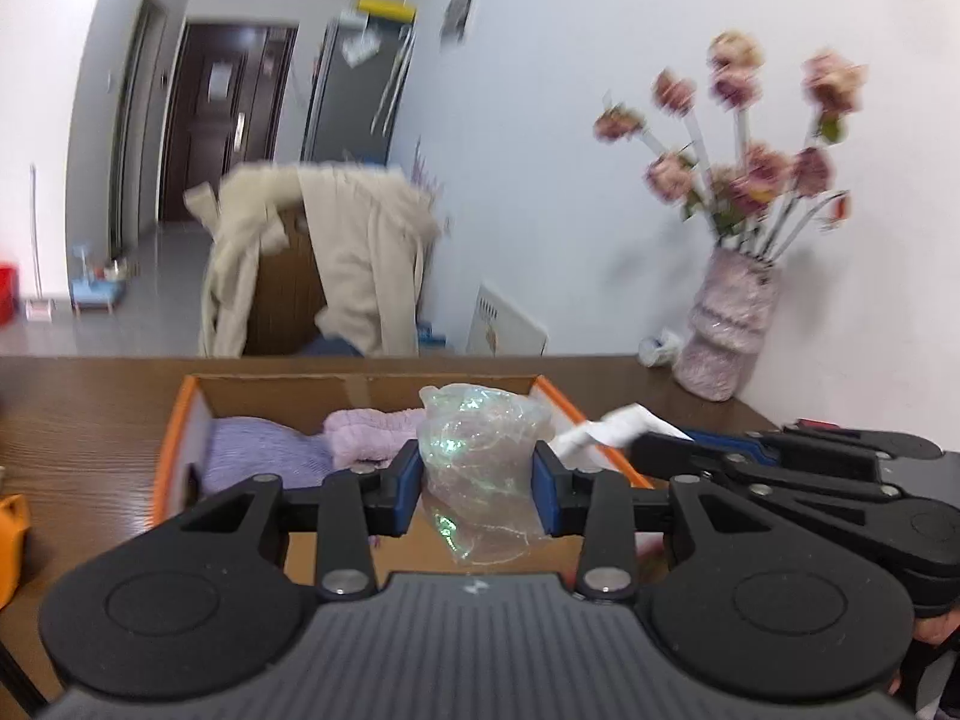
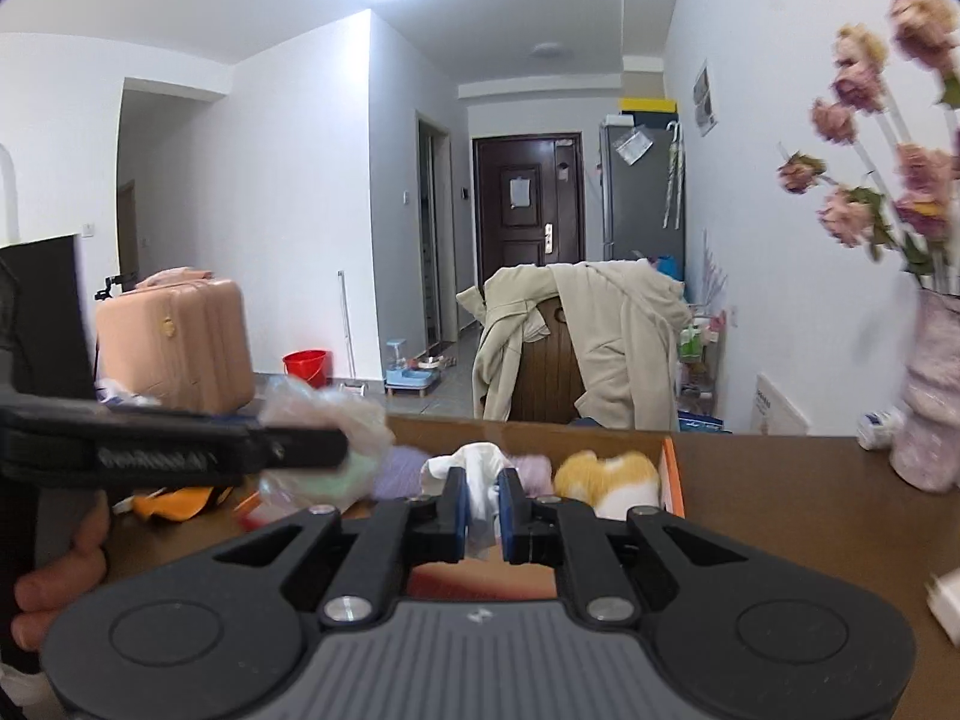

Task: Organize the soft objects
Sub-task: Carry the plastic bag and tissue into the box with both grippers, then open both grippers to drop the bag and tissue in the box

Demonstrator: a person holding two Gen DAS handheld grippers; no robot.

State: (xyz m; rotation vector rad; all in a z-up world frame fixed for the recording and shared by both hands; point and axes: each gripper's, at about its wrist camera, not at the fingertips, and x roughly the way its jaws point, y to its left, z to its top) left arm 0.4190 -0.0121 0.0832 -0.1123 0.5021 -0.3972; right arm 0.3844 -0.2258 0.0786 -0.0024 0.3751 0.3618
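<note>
Left wrist view, writing: I am reading nothing legible; the wall poster and door notice are blurring out.
Left wrist view, left claw [image 1: 478, 483]: I am seeing it clenching a crumpled clear plastic bag [image 1: 480, 468], held over the cardboard box [image 1: 180, 420] with the orange rim.
Left wrist view, counts: I am counting two knit pieces inside the box, one purple knit [image 1: 264, 450] and one pink knit [image 1: 372, 429], touching each other.
Left wrist view, surroundings: the box is sitting on the brown bench [image 1: 84, 420]; one pink vase [image 1: 729, 330] of dried flowers is standing at the far right by the wall. The right claw [image 1: 636, 444] is crossing in from the right, pinching a white cloth [image 1: 618, 423] at the box's right rim.
Right wrist view, right claw [image 2: 482, 504]: I am seeing it grasping the white cloth [image 2: 477, 468] above the box.
Right wrist view, counts: one yellow and white plush [image 2: 606, 474] is lying in the box's right end.
Right wrist view, obstruction: the left claw's arm is blocking the left side, its bag [image 2: 324, 420] blurring.
Right wrist view, background: one pink suitcase [image 2: 174, 342], one red bucket [image 2: 306, 366], one chair draped with a beige coat [image 2: 600, 330].
</note>
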